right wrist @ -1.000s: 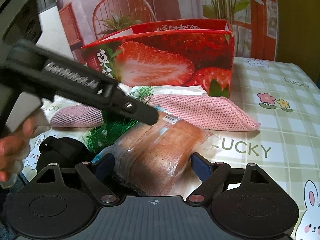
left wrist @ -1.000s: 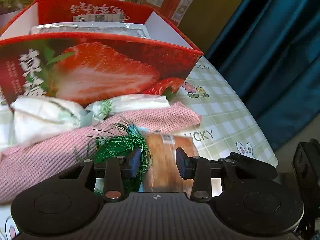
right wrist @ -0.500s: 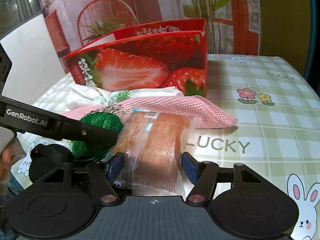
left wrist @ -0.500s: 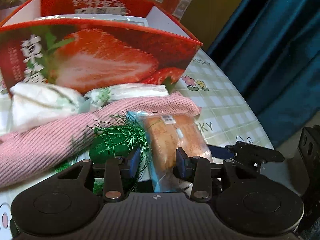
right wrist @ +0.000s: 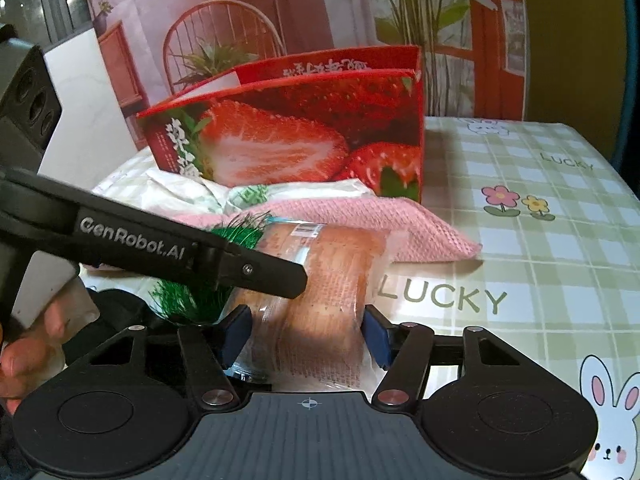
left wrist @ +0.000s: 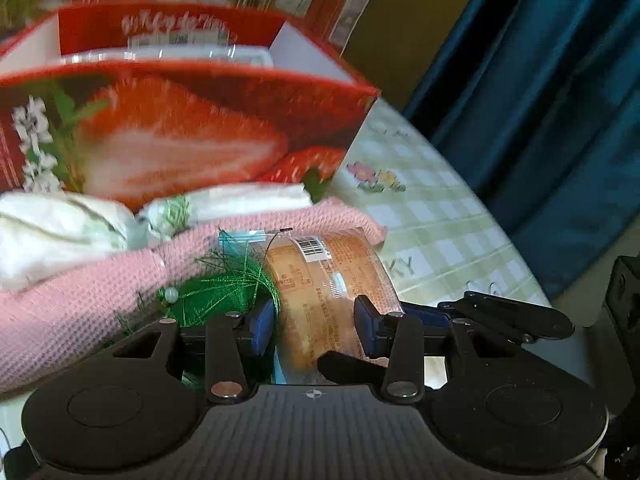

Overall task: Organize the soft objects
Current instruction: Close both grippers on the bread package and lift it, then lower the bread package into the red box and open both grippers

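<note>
A table (right wrist: 540, 264) under a green checked cloth with flowers and rabbits fills the view. A red strawberry box (right wrist: 304, 136) stands open-topped at twelve o'clock from the right tongs, holding a clear-wrapped packet (left wrist: 168, 54). Against the box's front lies a pink knitted cloth (right wrist: 360, 220), with white wrapped packs (left wrist: 60, 224) between the two at about ten o'clock in the left view. A wrapped loaf of bread (right wrist: 328, 300) lies in front of the pink cloth, a green tinsel ball (left wrist: 216, 292) touching it at nine o'clock. The right tongs (right wrist: 308, 336) are closing, their blue pads against both sides of the loaf. The left tongs (left wrist: 316, 320) straddle the loaf's other end, half parted; whether their pads press it cannot be told. A hand (right wrist: 28, 356) grips the left handle at eight o'clock.
</note>
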Tool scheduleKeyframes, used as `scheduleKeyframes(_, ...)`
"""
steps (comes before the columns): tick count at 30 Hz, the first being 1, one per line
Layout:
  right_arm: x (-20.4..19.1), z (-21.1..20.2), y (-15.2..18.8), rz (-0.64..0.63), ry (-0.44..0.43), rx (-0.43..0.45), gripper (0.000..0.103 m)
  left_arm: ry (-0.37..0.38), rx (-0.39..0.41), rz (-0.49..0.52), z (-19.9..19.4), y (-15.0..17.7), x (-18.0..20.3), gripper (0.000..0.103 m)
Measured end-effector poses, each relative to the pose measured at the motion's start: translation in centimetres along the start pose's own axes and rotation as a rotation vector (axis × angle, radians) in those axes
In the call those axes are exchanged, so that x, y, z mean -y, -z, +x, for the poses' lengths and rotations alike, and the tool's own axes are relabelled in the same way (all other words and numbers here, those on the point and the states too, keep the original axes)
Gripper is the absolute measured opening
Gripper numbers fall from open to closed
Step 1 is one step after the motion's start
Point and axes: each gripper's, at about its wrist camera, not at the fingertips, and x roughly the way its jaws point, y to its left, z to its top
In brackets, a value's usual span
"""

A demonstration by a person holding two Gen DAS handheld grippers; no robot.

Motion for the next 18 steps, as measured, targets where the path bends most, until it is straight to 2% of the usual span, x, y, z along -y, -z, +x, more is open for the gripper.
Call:
scheduleKeyframes(4,-0.4,-1.6,-1.0,-0.022,0.011,0.059,0.056,0.038,0.079,0.007,-2.2,-1.0,0.7,0.044)
scheduleKeyframes(9,-0.5,-3.4,-2.8,-0.043,0.013,0.126,0.056,0.078,0.138,0.002,-4.1,-2.4,1.0,0.047)
scheduleKeyframes(18,-1.4,-4.3,-8.3,-0.135,0.007,0.218,0.056,0.092,0.240,-0.001,-6.7,-5.9,0.4,0.049)
